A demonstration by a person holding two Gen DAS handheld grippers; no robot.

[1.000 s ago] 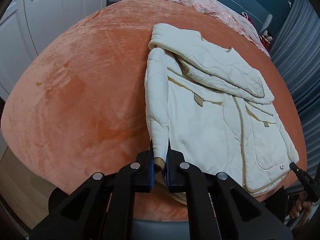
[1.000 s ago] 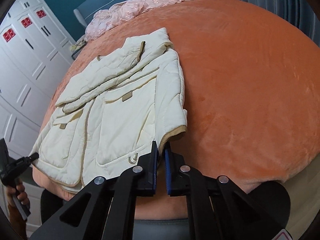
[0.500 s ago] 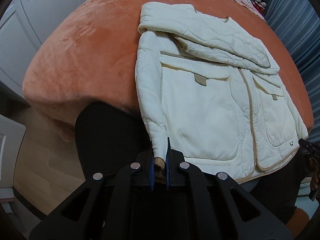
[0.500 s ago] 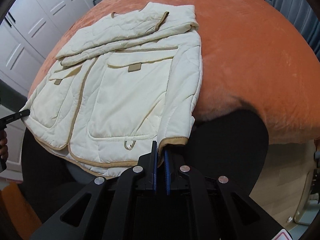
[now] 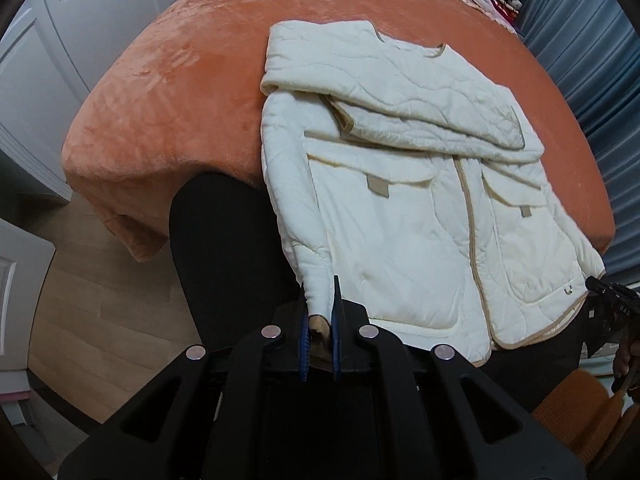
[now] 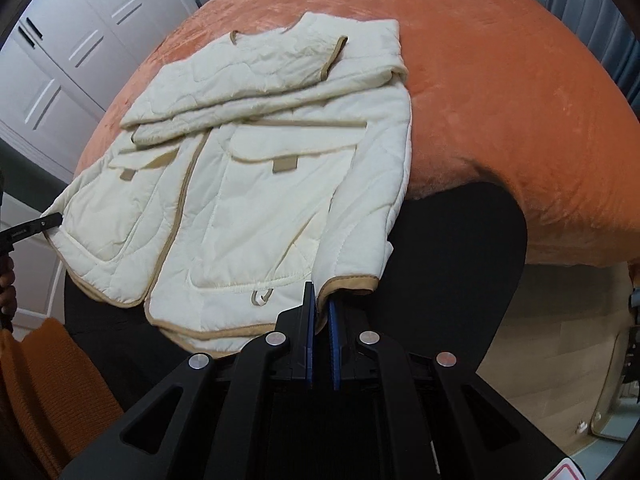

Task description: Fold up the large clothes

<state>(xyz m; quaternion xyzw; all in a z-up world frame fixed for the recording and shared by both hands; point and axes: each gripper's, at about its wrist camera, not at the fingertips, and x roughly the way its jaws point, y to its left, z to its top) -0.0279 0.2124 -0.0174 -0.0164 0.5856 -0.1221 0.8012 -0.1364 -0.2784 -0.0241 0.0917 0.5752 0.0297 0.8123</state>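
- The cream jacket (image 5: 404,200) lies on the orange bed (image 5: 168,92), front side up. Its lower part hangs over the near edge, toward the person's dark legs (image 5: 224,248).
- The left gripper (image 5: 319,322) pinches a bottom corner at the sleeve cuff, jaws pressed on the cloth.
- The right gripper (image 6: 321,326) pinches the tan-trimmed cuff (image 6: 352,282) at the other bottom corner.
- Holding both corners probably keeps the bottom edge stretched and straight, ready to fold toward the collar.
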